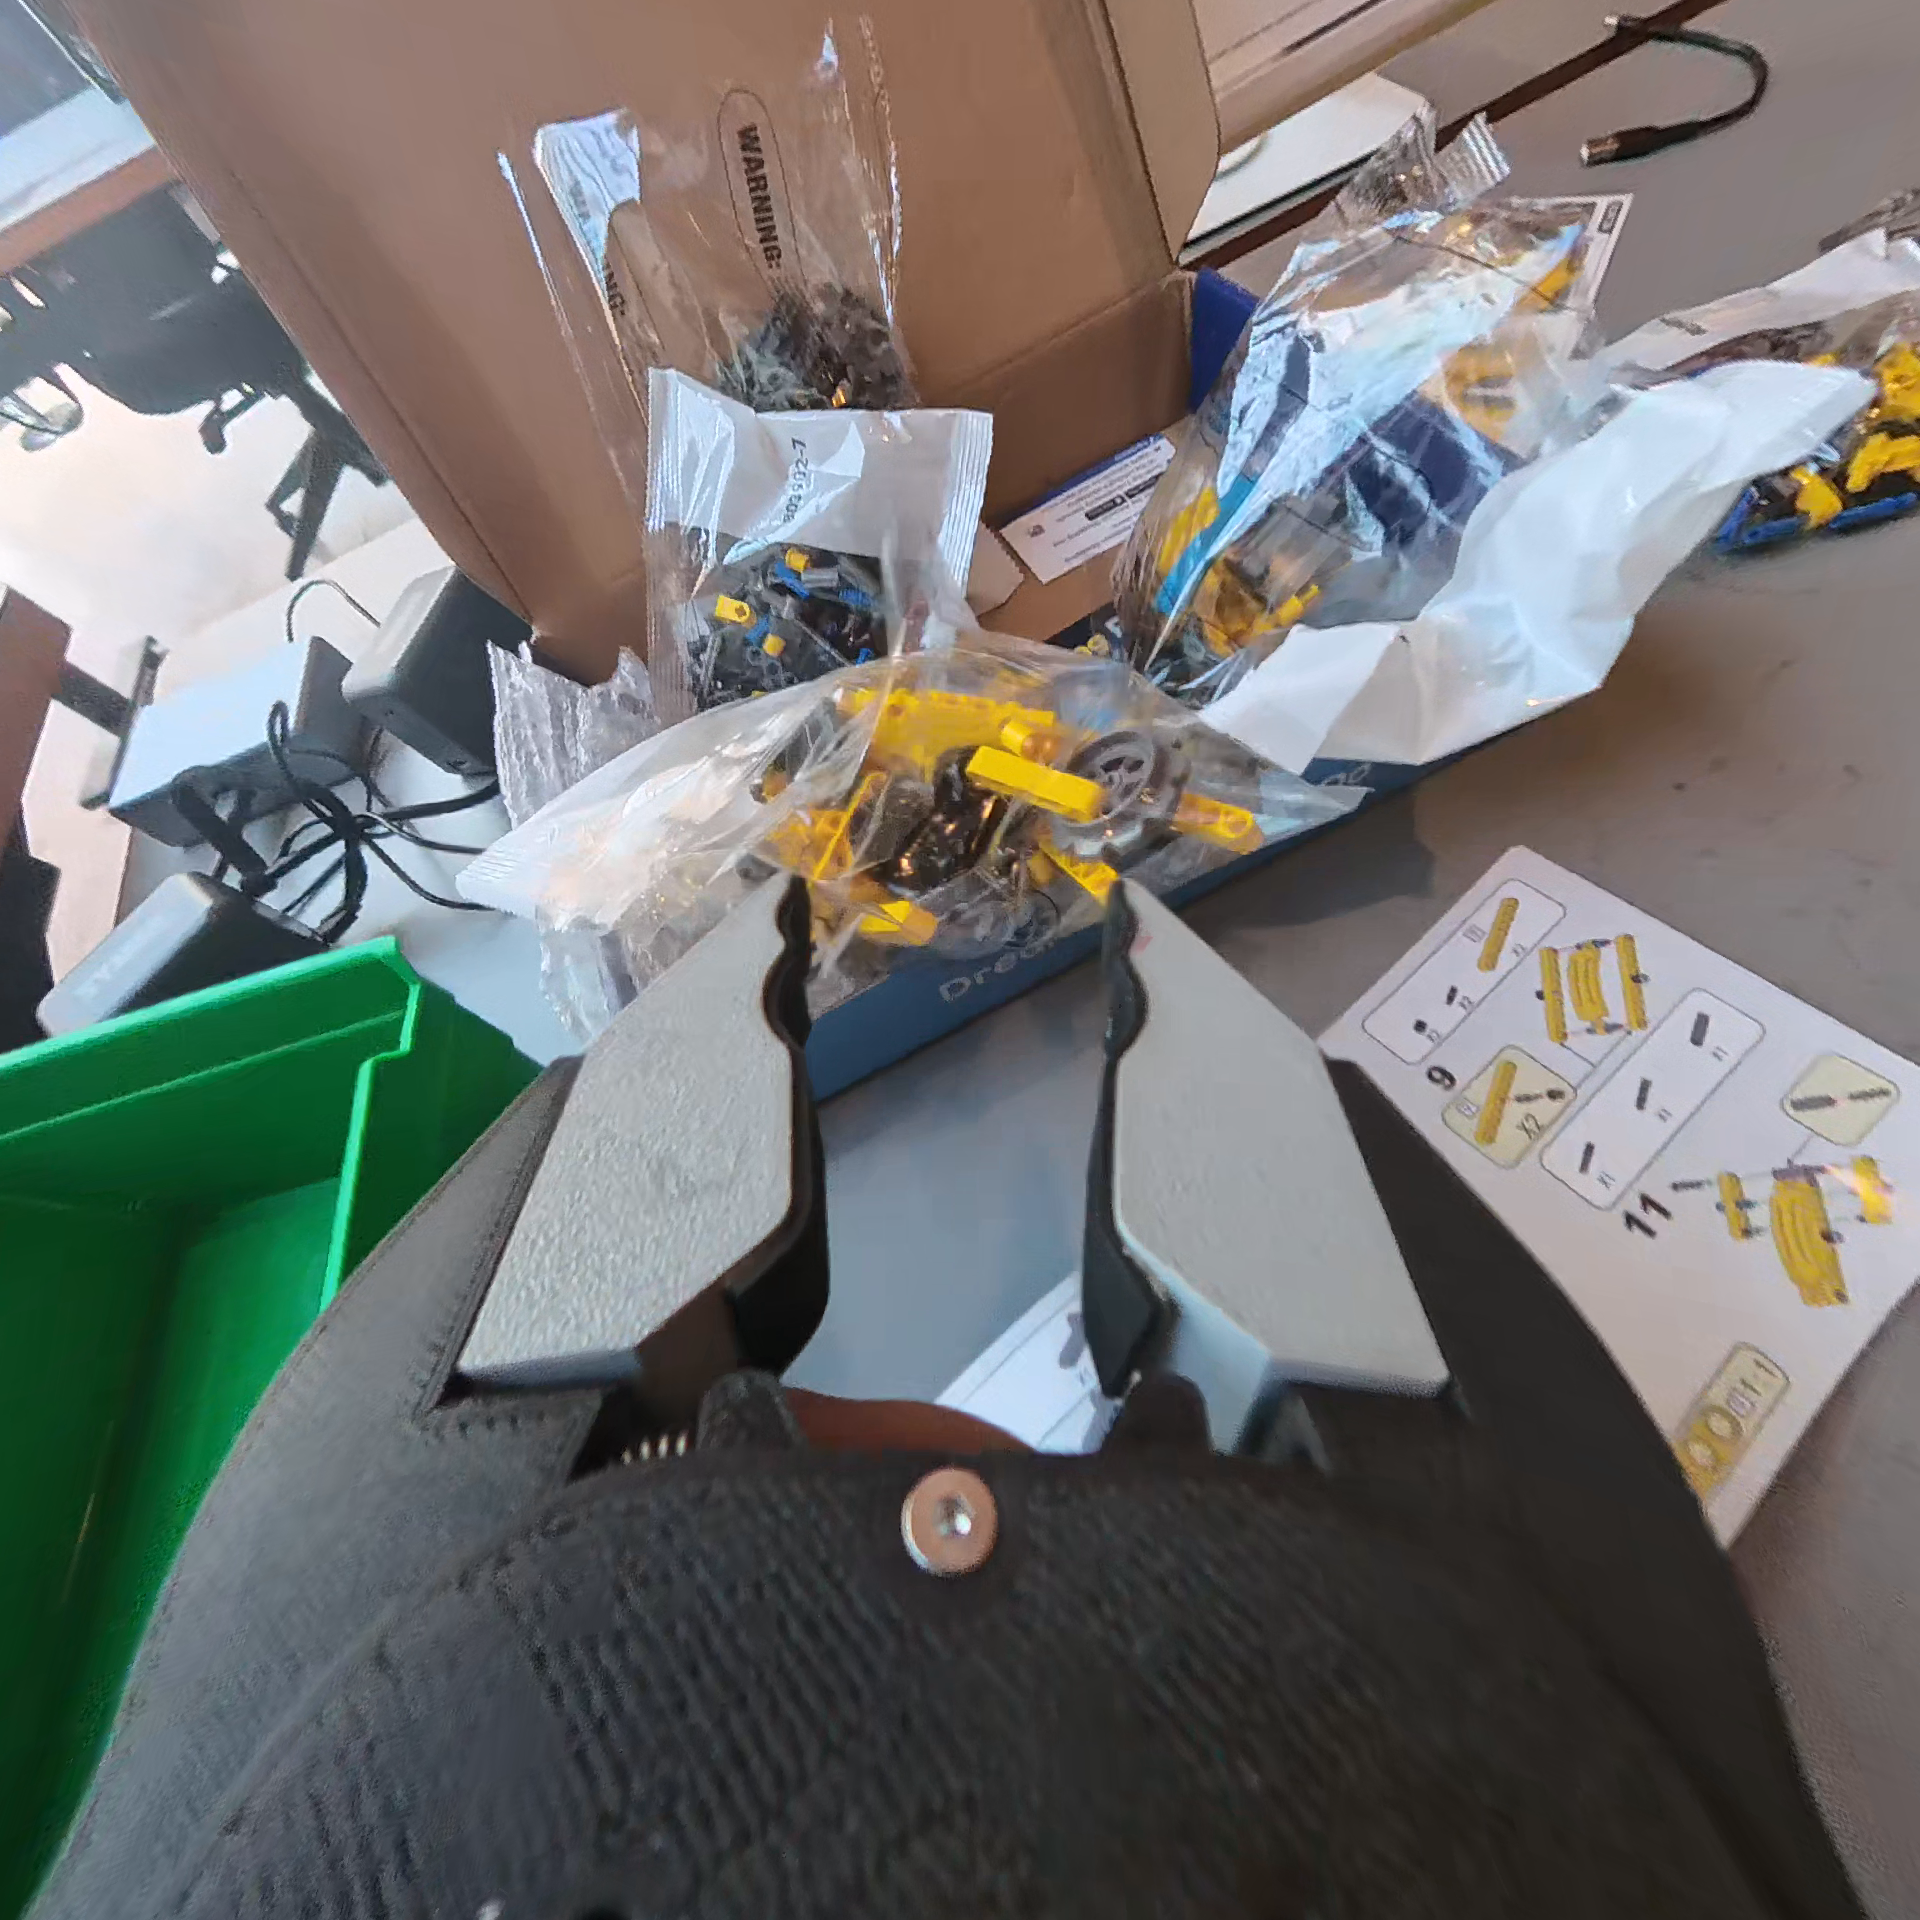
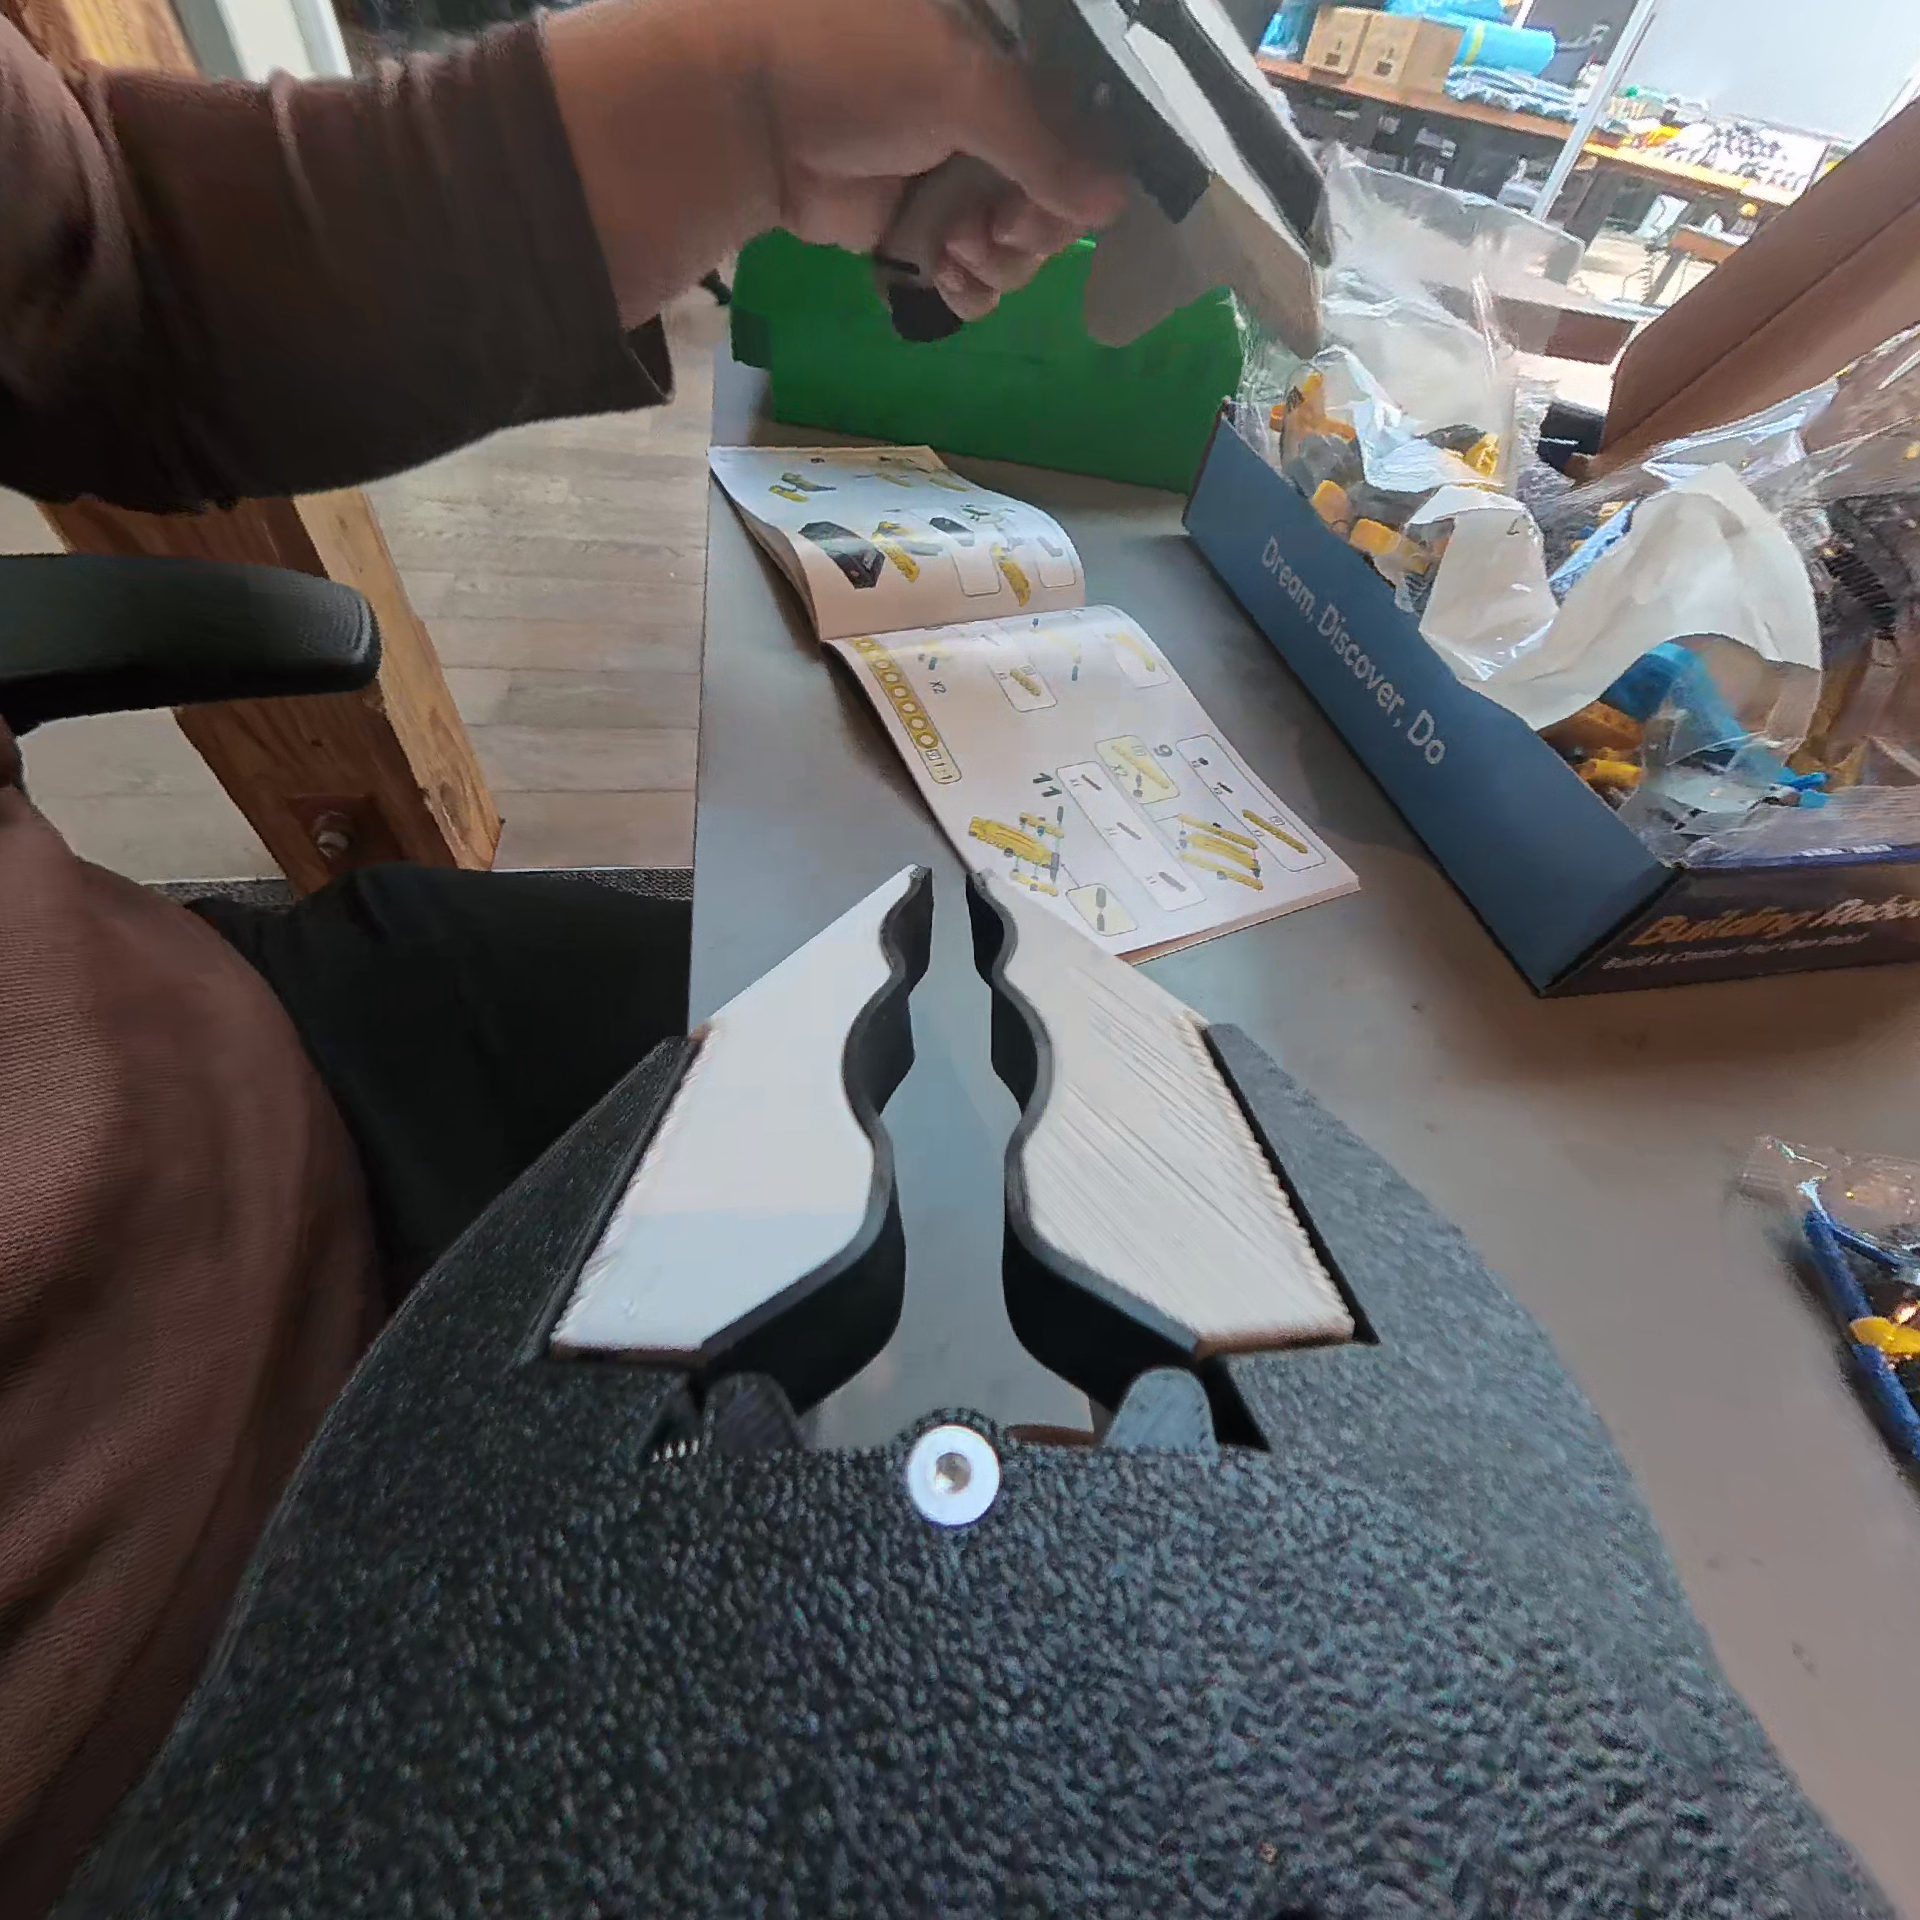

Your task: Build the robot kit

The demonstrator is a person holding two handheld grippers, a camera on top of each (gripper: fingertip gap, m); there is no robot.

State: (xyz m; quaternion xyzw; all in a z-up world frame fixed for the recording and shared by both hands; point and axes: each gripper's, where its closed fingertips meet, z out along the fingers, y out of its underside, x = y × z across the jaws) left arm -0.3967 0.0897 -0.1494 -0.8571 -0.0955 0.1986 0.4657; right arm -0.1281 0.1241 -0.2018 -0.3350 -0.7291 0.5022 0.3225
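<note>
Grey table [image 2: 1403, 1299] fills the right half of my right wrist view, and across the top of my left wrist view the brown cardboard box [image 1: 436, 260] stands with its flaps up. Green plastic bin [image 1: 156, 1247] sits at the lower left of that same view, just beside my left tool. Along the middle runs the blue carton [image 2: 1455, 769], heaped with clear bags and crumpled white paper [image 1: 1558, 582]. An open instruction booklet [image 2: 1039, 727] lies flat on the table between the carton and the table's near edge. My left gripper [image 1: 951, 899] has its fingers spread wide apart, their tips reaching the clear bag of yellow and black building pieces [image 1: 935, 790] at mid-frame on the carton's near end; whether they press the plastic I cannot tell. In the right wrist view a hand [image 2: 831, 156] grips that tool at the top. My right gripper [image 2: 948, 883] hangs above the table edge, fingers nearly together with a narrow gap and nothing between them, its tips just beside the booklet's corner
</note>
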